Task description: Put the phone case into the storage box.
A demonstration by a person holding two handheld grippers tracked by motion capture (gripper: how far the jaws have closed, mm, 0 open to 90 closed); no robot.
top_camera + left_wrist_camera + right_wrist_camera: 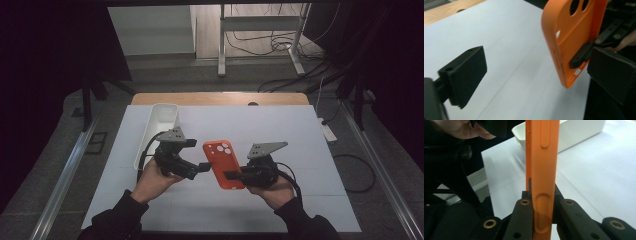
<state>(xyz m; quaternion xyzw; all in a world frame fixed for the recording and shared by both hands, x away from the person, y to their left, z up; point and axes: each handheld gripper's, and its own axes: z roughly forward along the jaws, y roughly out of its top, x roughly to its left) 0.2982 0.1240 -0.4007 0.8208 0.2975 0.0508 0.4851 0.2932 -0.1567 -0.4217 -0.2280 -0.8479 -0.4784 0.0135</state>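
right gripper point(231, 175): jaws closed tight on the lower end of the orange phone case point(223, 163), one jaw on each face, as the right gripper view shows; the case stands edge-on between them there.
phone case: held off the tabletop point(280, 130), its long side running up and away from the right jaws, camera cut-outs at the far end; in the left gripper view it hangs just beside the right-hand jaw of the left gripper, not pinched by it.
left gripper point(204, 166): jaws spread wide with nothing between the pads; the case edge sits just off one jaw, the other jaw well apart from it over bare tabletop.
step in hand: by my reading, a hand-over just done, the case now carried by the right gripper alone.
doing it well: keep the right jaws clamped and the wrist steady, since the grip sits at one end only and the long free end could swing; draw the left jaws straight back from the case so a pad does not knock its edge.
risk: the case is thin and likely flexible, so a bump near its far end may twist it in the grip.
farther off: a white bin point(159, 131) lies beyond the left gripper on the tabletop, well apart from both jaws; it looks a likely place to set the case.
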